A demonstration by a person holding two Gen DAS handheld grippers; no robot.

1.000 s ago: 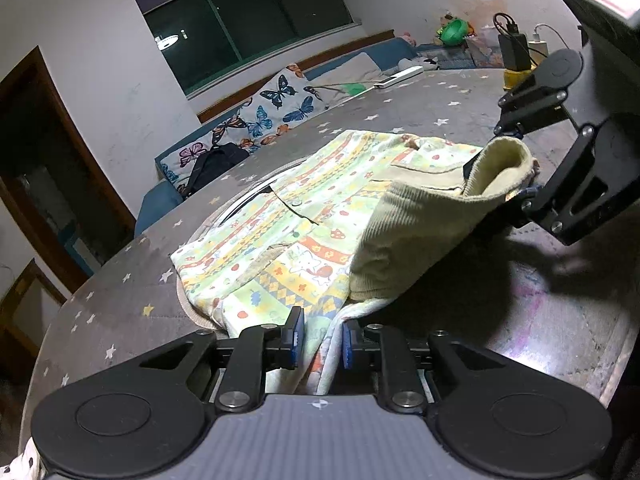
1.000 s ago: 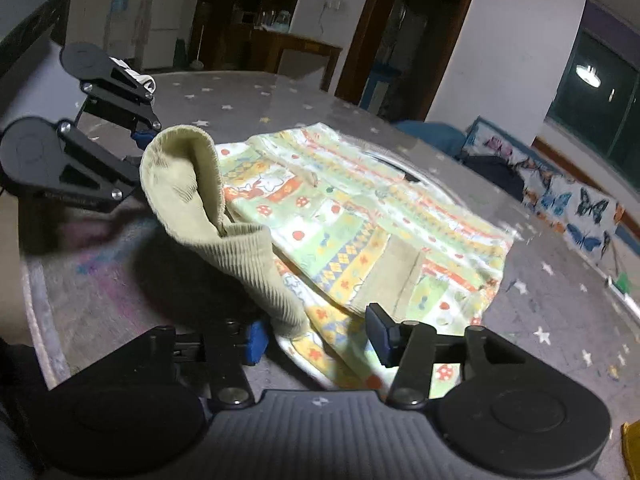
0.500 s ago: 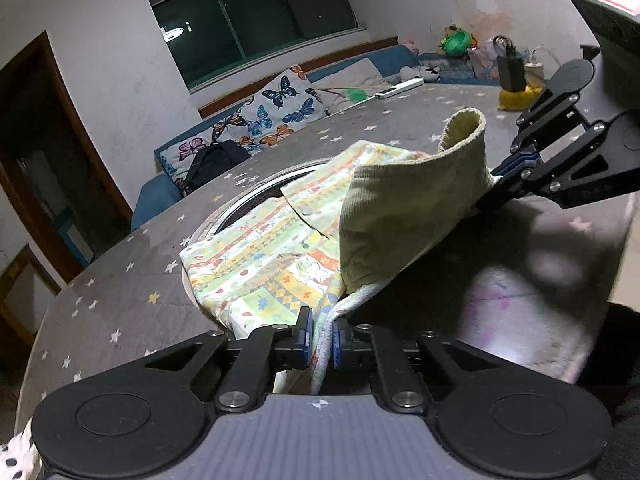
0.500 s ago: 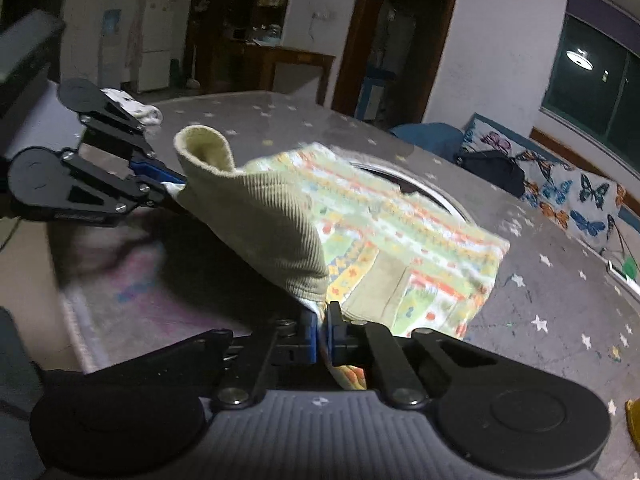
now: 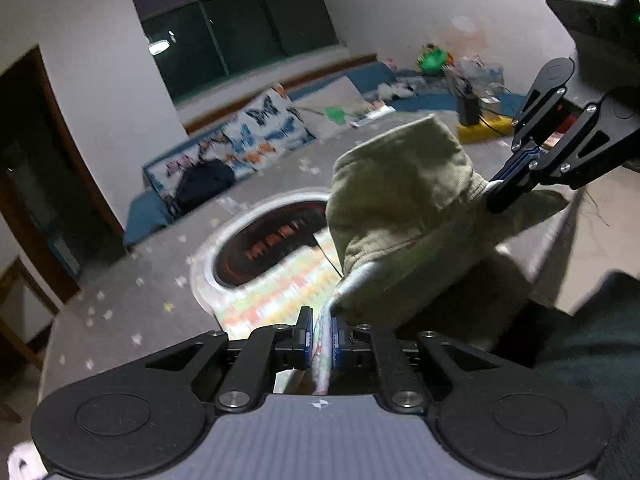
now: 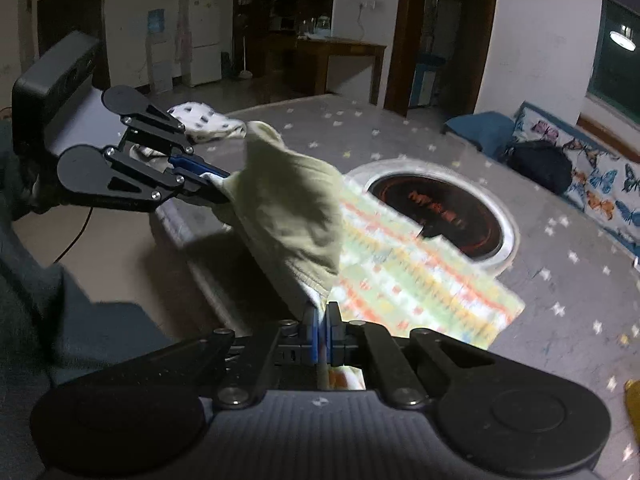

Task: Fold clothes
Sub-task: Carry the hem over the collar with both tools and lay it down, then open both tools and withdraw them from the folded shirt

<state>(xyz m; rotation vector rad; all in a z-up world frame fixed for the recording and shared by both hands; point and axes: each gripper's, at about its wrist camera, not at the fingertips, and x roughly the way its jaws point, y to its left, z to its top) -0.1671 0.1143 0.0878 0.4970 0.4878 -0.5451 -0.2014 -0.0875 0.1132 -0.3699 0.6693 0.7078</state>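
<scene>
The garment [image 5: 400, 200] has a khaki corduroy outside and a bright patterned lining [image 5: 272, 292]. My left gripper [image 5: 320, 332] is shut on one part of its near edge. My right gripper [image 5: 496, 196] is shut on another part, up at the right. Between them the khaki side hangs raised above the grey star-print table [image 5: 140, 280], while the patterned part trails down onto it. In the right wrist view my right gripper [image 6: 322, 320] pinches the hem of the garment [image 6: 288, 208], and my left gripper [image 6: 216, 184] holds it at the left.
A round dark inset [image 6: 440, 212] sits in the table just beyond the garment. A white spotted cloth [image 6: 208, 122] lies at the table's far left. A butterfly-print sofa [image 5: 256, 124] with a black bag [image 5: 204, 184] stands behind. A dark sleeve [image 5: 580, 340] is at the lower right.
Both grippers closed on the garment's near edge and rose with it. The garment slid toward me, uncovering the round inset in the table.
</scene>
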